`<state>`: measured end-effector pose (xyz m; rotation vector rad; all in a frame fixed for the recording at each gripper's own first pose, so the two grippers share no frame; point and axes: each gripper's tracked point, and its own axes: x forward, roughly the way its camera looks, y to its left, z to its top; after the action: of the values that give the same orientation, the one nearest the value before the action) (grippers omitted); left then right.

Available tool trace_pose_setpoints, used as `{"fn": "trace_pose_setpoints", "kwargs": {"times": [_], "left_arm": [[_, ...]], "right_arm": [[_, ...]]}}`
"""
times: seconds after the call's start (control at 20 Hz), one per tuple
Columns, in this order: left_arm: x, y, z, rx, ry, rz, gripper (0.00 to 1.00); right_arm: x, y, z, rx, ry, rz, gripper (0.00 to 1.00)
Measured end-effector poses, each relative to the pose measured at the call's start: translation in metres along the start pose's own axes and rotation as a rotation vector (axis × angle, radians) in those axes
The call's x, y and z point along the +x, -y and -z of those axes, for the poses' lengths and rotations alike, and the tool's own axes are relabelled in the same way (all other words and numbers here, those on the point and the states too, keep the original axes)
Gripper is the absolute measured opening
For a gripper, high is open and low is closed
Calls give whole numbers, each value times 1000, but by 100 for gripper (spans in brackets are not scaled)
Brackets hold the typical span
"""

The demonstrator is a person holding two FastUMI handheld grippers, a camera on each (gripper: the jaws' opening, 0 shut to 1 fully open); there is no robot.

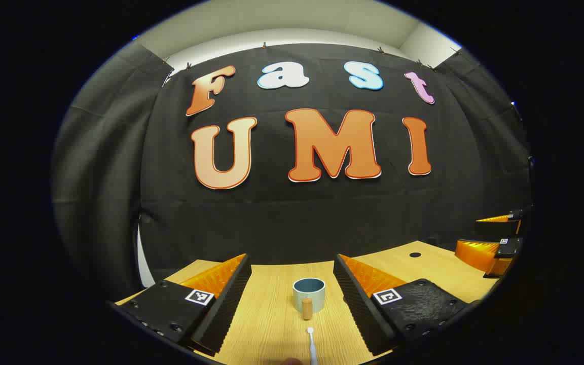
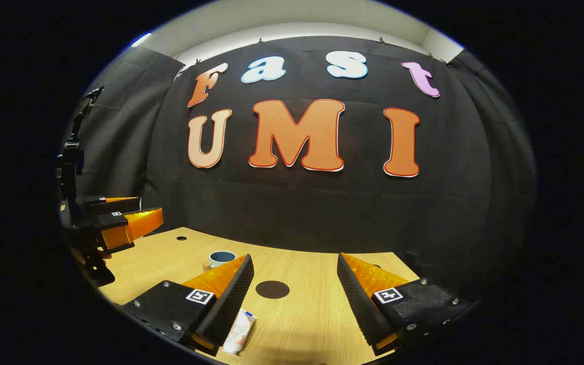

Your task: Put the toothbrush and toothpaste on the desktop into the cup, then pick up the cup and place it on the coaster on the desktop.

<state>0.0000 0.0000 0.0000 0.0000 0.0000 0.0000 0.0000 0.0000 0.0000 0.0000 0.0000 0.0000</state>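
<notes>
Nearest the lens in the left gripper view is the toothbrush (image 1: 311,344), lying on the table (image 1: 271,324) at the bottom centre of the frame with its white head pointing up the picture toward the cup (image 1: 308,294). Its handle is cut off by the lower edge, so I cannot tell how long it is or how it lies farther down. The left claw (image 1: 292,304) is spread wide with nothing between its fingers; brush and cup sit in the gap, which looks like lining up for a grasp on the brush. A small brown upright piece stands just in front of the cup; it may be the cup's handle, but that is hard to make out.

In the right gripper view the toothpaste (image 2: 239,329) lies at lower left of the frame, partly hidden under the right claw's (image 2: 294,299) own left finger, so only its lower end shows. That claw is also wide open and empty. The dark round coaster (image 2: 272,289) lies flat between its fingers, a little up the frame. The cup shows again at middle left, half hidden behind the finger. The other claw appears at the far left edge, also open, its holder lost in the dark.
</notes>
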Motion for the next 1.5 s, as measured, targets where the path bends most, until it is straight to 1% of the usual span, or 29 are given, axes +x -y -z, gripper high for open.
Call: {"fn": "trace_pose_setpoints", "kwargs": {"times": [0.05, 0.1, 0.25, 0.35, 0.5, 0.75, 0.8, 0.85, 0.95, 1.05, 1.2, 1.3, 1.5], "left_arm": [[-2, 2, 1, 2, -1, 2, 99], [-2, 1, 1, 4, -3, 2, 98], [-3, 4, -1, 2, -3, 5, 98], [-5, 8, 0, -1, -5, 15, 99], [-7, 12, -2, 0, -5, 24, 98], [-10, 11, -4, -4, -2, 19, 99], [-11, 11, -3, -5, -1, 17, 98], [-11, 11, -4, -4, 0, 16, 99], [-12, 11, -5, -4, 3, 15, 99], [-14, 12, -4, -3, -4, 16, 98], [-10, 10, 11, -2, -63, 13, 99], [-6, 11, 28, -11, -119, 21, 98], [-3, 11, 69, -60, -255, 37, 98]], "right_arm": [[0, -1, -1, 2, 0, -5, 99], [0, -2, -2, 5, 2, -7, 99], [1, -5, -3, 12, 2, -9, 99], [1, -6, -3, 10, 2, -11, 99], [2, -10, -4, 6, 8, -21, 99], [0, -18, -3, -5, 9, -43, 99], [-1, -20, -4, -7, 9, -46, 99], [-1, -22, -5, -8, 8, -50, 99], [-1, -23, -3, -12, 5, -54, 99], [0, -24, -1, -20, -5, -55, 99], [3, -30, 16, -2, -67, -64, 99], [4, -35, 29, 9, -111, -78, 99], [6, -45, 57, 13, -195, -100, 99]]}}
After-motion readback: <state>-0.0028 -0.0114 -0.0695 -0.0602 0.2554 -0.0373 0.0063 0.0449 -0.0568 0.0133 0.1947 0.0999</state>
